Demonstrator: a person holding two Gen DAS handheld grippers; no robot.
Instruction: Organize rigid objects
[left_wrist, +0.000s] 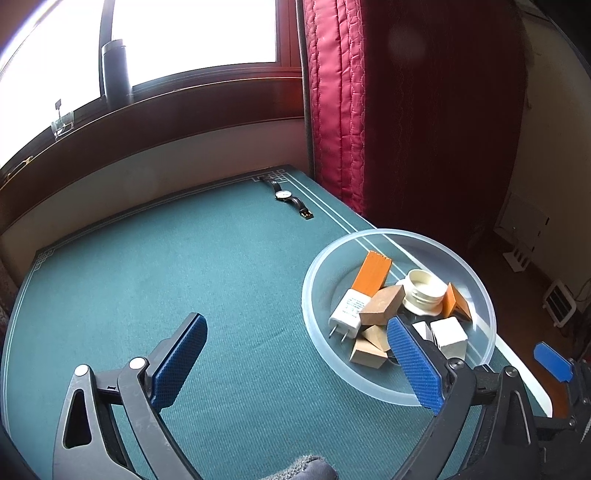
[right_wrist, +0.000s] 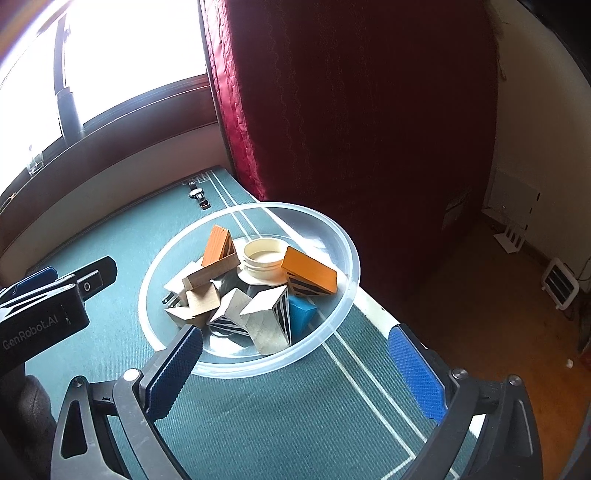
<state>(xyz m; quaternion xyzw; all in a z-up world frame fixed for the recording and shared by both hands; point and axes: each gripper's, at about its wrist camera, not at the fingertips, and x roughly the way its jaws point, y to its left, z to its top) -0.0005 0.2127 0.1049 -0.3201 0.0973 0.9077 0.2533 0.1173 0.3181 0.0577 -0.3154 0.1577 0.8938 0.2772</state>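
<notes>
The translucent plastic bowl (right_wrist: 343, 258) sat near the right edge of the green felt-covered surface (left_wrist: 184, 258), serving, it seemed, as the collecting place for the hard odds and ends. Inside it lay a jumble: two orange-painted wooden blocks (right_wrist: 310, 275), plain sawn wood pieces (left_wrist: 380, 304), a cream threaded plastic lid (right_wrist: 264, 260) with a smooth rim, pale cubes with black-striped faces (right_wrist: 267, 319), a blue block (right_wrist: 301, 314) and a white two-pin charger plug (left_wrist: 345, 312). They leaned on one another at odd angles, as dropped things do rather than placed ones.

The left claw (left_wrist: 299, 363) stood wide open and held nothing, one ribbed blue pad overlapping the bowl's near rim in its own view, the other over bare felt. The right claw (right_wrist: 295, 373) was likewise fully spread and empty, hovering just short of the bowl.

A wristwatch (left_wrist: 290, 197) with a dark strap lay alone near the far corner, well apart from the bowl; probably the one piece left to gather, though whether it counts as part of the task is unclear from here.
</notes>
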